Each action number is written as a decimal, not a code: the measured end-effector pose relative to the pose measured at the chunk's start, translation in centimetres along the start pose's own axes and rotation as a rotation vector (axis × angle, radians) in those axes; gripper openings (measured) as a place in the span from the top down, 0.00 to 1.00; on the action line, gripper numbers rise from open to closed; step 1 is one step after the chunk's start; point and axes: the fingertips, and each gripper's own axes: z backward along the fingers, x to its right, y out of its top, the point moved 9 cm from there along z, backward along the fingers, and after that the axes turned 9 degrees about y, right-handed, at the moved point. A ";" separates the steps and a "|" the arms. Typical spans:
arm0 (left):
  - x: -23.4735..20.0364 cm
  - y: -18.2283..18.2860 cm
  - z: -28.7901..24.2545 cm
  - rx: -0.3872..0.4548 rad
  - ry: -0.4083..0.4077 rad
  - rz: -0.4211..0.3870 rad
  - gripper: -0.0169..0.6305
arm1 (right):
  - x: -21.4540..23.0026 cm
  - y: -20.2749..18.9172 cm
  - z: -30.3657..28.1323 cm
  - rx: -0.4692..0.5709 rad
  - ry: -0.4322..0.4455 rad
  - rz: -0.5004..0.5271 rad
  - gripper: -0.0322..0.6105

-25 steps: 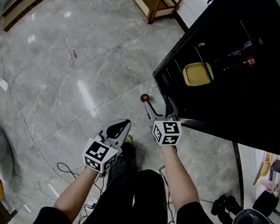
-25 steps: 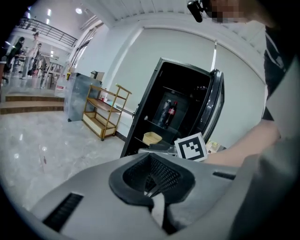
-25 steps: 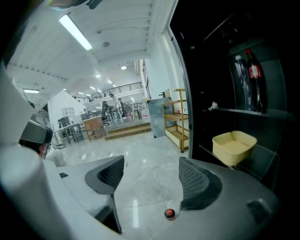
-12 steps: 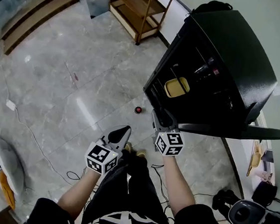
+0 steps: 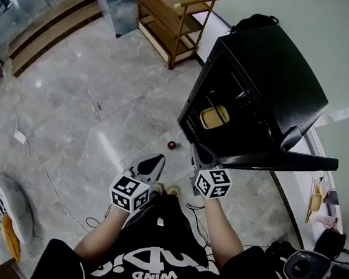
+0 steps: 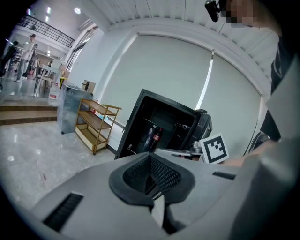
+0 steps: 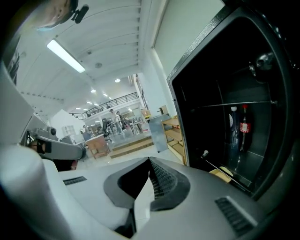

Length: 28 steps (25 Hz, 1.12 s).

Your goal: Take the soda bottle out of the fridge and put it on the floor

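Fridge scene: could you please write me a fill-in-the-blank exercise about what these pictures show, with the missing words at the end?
1. The door of the fridge is ___.
2. The bottle in front of the fridge stands on the ___.
3. The left gripper and the right gripper are both ___, with nothing between the jaws.
4. The flat object inside the fridge is ___ in colour.

Missing words: open; floor; shut; yellow.

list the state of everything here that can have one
fridge door: open
soda bottle: on the floor, cap up, held by nothing
bottles in fridge: upright on the shelf
left gripper: shut, empty
right gripper: shut, empty
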 end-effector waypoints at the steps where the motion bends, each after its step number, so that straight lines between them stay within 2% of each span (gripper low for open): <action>1: 0.0 0.5 0.3 0.006 0.002 -0.006 0.96 | -0.3 0.5 0.3 0.000 0.007 0.006 0.91; 9: -0.1 3.8 3.1 0.036 0.006 -0.044 0.96 | -3.4 4.7 3.8 0.010 0.057 0.103 0.91; 19: 0.5 5.8 6.0 0.113 0.066 -0.053 0.96 | -4.4 7.1 9.7 0.097 0.073 0.114 0.91; 24: 1.1 6.0 6.5 0.148 0.069 -0.103 0.96 | -5.4 7.8 11.1 0.146 0.055 0.154 0.91; 28: 1.4 5.9 6.2 0.181 0.073 -0.157 0.96 | -5.6 7.1 10.9 0.133 0.025 0.210 0.91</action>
